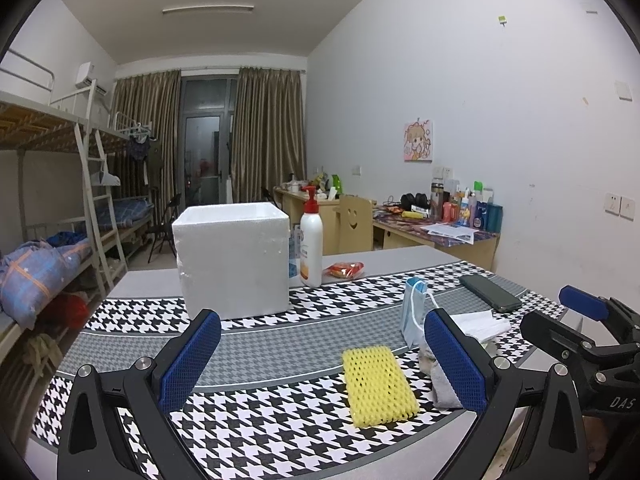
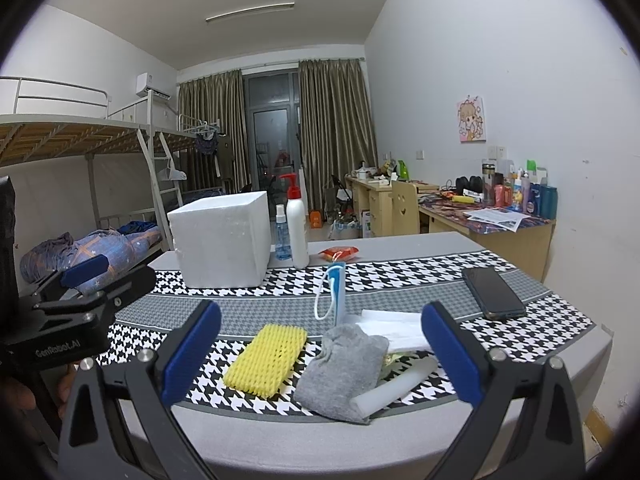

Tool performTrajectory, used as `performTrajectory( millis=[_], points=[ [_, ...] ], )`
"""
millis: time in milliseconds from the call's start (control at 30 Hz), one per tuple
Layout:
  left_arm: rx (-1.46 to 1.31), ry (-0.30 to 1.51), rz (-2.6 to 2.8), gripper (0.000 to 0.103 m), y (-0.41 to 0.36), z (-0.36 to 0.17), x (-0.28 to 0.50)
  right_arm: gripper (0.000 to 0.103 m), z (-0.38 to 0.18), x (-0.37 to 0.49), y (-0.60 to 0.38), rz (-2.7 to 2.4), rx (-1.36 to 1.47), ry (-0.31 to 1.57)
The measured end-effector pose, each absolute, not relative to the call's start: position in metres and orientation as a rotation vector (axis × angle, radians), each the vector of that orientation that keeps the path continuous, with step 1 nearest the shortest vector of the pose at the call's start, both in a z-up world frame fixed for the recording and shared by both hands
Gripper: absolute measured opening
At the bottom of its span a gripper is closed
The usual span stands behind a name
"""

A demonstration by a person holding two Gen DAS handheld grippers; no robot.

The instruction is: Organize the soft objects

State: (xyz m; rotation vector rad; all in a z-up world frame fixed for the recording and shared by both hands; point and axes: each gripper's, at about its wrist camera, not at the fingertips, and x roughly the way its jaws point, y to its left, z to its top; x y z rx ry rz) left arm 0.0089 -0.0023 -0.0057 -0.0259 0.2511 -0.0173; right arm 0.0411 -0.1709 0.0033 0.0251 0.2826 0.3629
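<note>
Both grippers hover at the near edge of the table [image 2: 400,248], and nothing looks sorted yet, as far as I can judge. The left gripper [image 1: 322,354] has its fingers spread wide with nothing between them; the right gripper [image 2: 320,354] matches it, fingers wide apart and empty. Every soft item lies loose on the houndstooth cloth: one yellow foam net [image 2: 266,360], one grey sock [image 2: 344,372] just beside it, one white foam tube [image 2: 394,388] touching the sock's edge, one blue face mask [image 2: 336,292] propped upright behind, and a white tissue pack [image 2: 390,324] nearby. One white foam box [image 2: 220,238] stands well back, likely the place for them, its inside hidden from view. So five pieces are left to gather, by my count. One phone [image 2: 494,292] and one pump bottle [image 2: 298,228] sit apart.
</note>
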Motion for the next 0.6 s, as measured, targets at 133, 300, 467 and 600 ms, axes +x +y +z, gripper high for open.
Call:
performTrajectory(
  millis=[133,300,467,600],
  points=[
    [-0.027,0.251,-0.02,0.102,-0.002,-0.0047,0.0085,0.102,0.0041,0.0418,-0.1712,0.362,0.024,0.283],
    [-0.015,0.259,-0.024,0.102,-0.0037,-0.004,0.0092,0.102,0.004,0.0432,-0.172,0.36,0.033,0.282],
    [-0.008,0.272,-0.034,0.102,-0.0078,-0.0048,0.0131,0.102,0.0011,0.0459,-0.1723,0.357,0.035,0.291],
    [-0.004,0.294,-0.041,0.102,-0.0101,-0.0076,0.018,0.102,-0.0008,0.0474,-0.1741,0.352,0.036,0.298]
  ],
)
